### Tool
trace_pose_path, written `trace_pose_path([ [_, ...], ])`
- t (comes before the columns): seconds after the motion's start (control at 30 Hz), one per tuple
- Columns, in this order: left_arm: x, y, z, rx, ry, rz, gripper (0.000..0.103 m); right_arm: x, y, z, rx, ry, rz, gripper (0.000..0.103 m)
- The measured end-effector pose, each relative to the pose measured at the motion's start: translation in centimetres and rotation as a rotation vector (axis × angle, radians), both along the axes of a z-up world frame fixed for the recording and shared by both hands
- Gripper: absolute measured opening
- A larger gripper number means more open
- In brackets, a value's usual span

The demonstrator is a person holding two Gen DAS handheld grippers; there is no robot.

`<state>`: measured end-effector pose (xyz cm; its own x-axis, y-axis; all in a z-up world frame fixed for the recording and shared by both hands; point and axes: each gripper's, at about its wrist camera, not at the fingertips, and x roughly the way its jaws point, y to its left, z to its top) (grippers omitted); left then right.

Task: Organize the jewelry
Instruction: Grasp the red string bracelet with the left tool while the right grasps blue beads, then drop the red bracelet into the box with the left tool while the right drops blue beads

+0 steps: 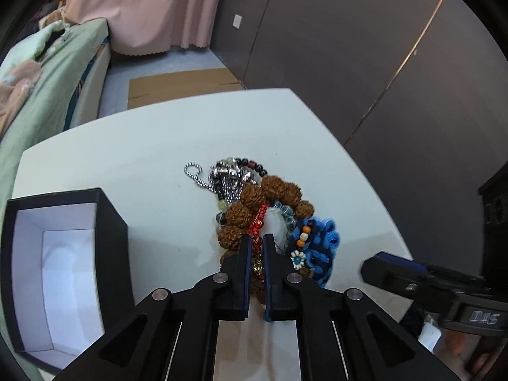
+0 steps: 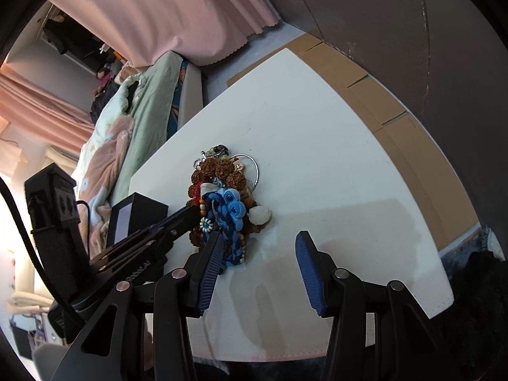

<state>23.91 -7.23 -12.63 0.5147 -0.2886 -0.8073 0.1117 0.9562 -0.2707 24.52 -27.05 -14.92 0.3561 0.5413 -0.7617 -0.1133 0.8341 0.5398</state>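
Observation:
A pile of jewelry (image 1: 266,209) lies on the white table (image 1: 143,165): brown seed beads, a red cord bracelet (image 1: 257,222), a blue braided piece (image 1: 324,241) and a silver chain (image 1: 203,177). My left gripper (image 1: 256,244) is shut on the red cord bracelet at the near side of the pile. An open black box (image 1: 63,273) with a white inside stands at the left. In the right wrist view the pile (image 2: 225,203) lies ahead, and my right gripper (image 2: 258,244) is open and empty just before it. The left gripper (image 2: 177,219) reaches in from the left.
A bed with green bedding (image 1: 47,95) stands beyond the table's left side. Flat cardboard (image 1: 177,85) lies on the floor past the far edge. A dark wall (image 1: 381,63) runs along the right. The right gripper (image 1: 428,279) shows at the table's right edge.

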Motion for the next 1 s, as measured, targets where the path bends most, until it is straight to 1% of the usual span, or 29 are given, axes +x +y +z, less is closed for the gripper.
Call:
trace_pose_path([
  [0.3, -1.7, 1.1, 4.9, -0.019, -0.091, 0.020, 0.006, 0.7, 2.8, 0.0, -0.007, -0.004, 0.100, 0.049],
  [0.37, -2.2, 1.5, 6.0, -0.021, -0.111, 0.028, 0.006, 1.1, 3.2, 0.0, -0.036, -0.012, 0.104, 0.049],
  [0.47, -3.0, 2.1, 7.3, -0.023, -0.133, 0.044, 0.006, 1.6, 3.4, -0.2, -0.033, -0.004, 0.103, 0.050],
  [0.63, -3.9, 3.5, 8.9, -0.028, -0.159, 0.070, 0.006, 2.3, 4.1, -0.4, -0.090, -0.017, 0.108, 0.050],
  [0.73, -4.5, 4.0, 9.6, -0.033, -0.171, 0.086, 0.006, 2.6, 4.1, -0.7, -0.094, -0.011, 0.102, 0.049],
  [0.8, -5.0, 4.4, 10.1, -0.032, -0.179, 0.094, 0.006, 2.5, 3.9, -0.6, -0.100, -0.027, 0.100, 0.033],
  [0.83, -5.4, 4.6, 10.5, -0.030, -0.185, 0.097, 0.006, 2.4, 3.8, -0.4, -0.087, -0.037, 0.106, 0.019],
  [0.87, -5.6, 4.8, 10.8, -0.028, -0.190, 0.100, 0.006, 2.2, 3.7, -0.1, -0.065, -0.048, 0.108, 0.011],
  [0.9, -5.9, 5.0, 11.0, -0.027, -0.195, 0.103, 0.006, 2.0, 3.6, 0.2, -0.048, -0.061, 0.105, 0.008],
  [0.93, -6.1, 5.2, 11.3, -0.025, -0.200, 0.107, 0.006, 1.8, 3.4, 0.5, -0.033, -0.075, 0.105, 0.002],
  [1.0, -6.8, 5.8, 11.7, -0.022, -0.209, 0.118, 0.006, 1.4, 3.2, 1.3, 0.009, -0.103, 0.108, 0.002],
])
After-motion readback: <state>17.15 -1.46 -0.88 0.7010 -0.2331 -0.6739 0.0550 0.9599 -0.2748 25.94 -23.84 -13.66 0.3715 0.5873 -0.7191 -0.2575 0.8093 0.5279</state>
